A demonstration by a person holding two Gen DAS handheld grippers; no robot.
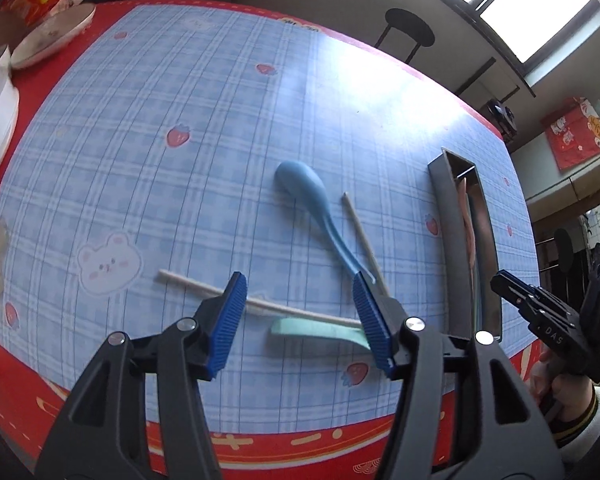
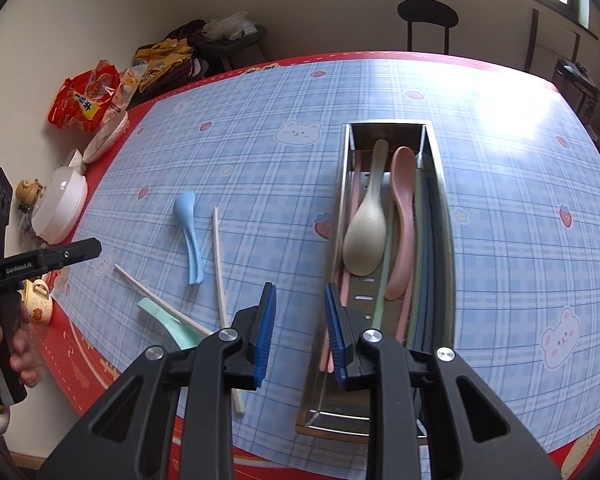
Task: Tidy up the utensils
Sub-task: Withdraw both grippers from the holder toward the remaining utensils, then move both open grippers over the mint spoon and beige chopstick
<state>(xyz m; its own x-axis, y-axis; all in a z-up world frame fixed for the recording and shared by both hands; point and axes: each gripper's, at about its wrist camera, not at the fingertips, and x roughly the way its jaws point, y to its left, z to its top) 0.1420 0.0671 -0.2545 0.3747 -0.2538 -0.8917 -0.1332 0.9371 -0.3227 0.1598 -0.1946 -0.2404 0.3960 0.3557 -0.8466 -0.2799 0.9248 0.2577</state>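
A blue spoon (image 1: pixel 312 204) lies on the checked tablecloth with two cream chopsticks (image 1: pixel 260 303) and a mint spoon (image 1: pixel 320 330) near it. My left gripper (image 1: pixel 300 292) is open and empty, hovering over the mint spoon and the nearer chopstick. A steel utensil tray (image 2: pixel 444 216) holds a beige spoon (image 2: pixel 366 236), a pink spoon (image 2: pixel 404 208) and coloured chopsticks. My right gripper (image 2: pixel 300 308) is open and empty above the tray's near left edge. The loose blue spoon (image 2: pixel 190 232) and mint spoon (image 2: pixel 172 326) lie left of it.
A white lidded bowl (image 2: pixel 60 208), a plate (image 2: pixel 108 136), snack bags (image 2: pixel 88 96) and a small cup (image 2: pixel 40 306) stand along the table's left edge. A black stool (image 2: pixel 427 16) stands beyond the far edge. The steel tray (image 1: pixel 446 216) lies right of the left gripper.
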